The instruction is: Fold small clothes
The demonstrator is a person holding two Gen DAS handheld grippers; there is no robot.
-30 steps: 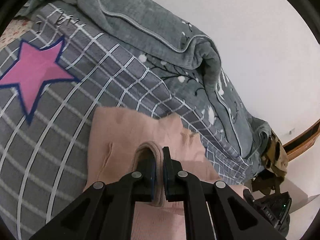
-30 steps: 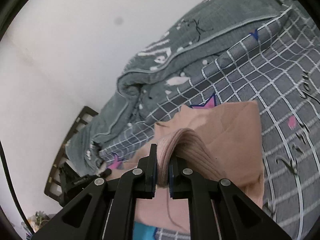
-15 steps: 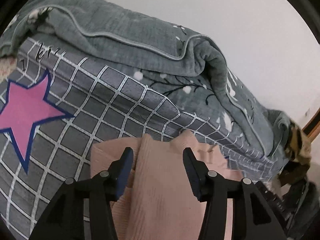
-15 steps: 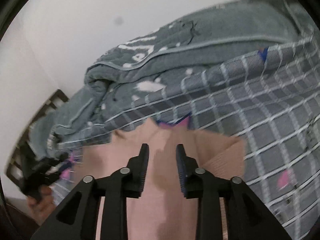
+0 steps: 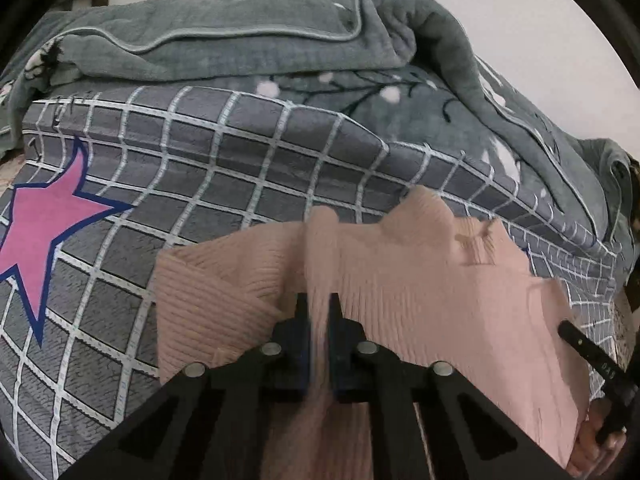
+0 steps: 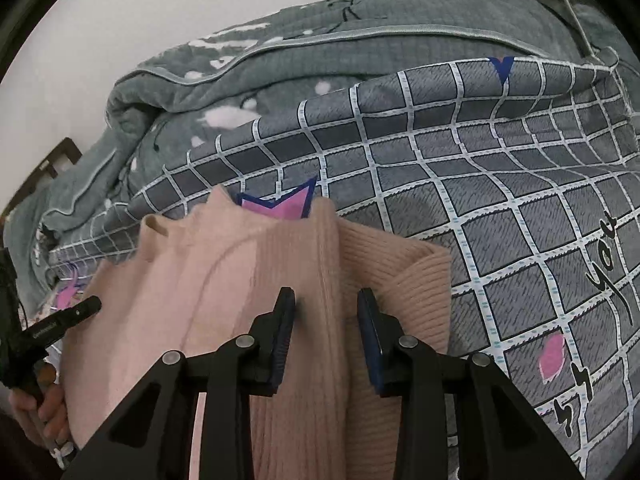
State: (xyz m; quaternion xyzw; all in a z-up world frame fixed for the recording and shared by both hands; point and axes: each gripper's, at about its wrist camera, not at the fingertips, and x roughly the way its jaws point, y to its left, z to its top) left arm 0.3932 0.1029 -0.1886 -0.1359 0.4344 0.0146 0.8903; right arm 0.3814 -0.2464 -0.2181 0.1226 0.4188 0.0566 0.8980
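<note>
My left gripper pinches the pink ribbed knit garment; right gripper spread. Grey checked bedspread lies open rightward.

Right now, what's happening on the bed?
A person with a handheld gripper in each hand is folding a pink ribbed sweater laid on a grey checked bedspread. The left gripper is pinched shut on a fold of the knit. The right gripper is open, its fingers straddling a raised ridge of the sweater without clamping it. A bunched grey blanket lies behind, against the wall.
</note>
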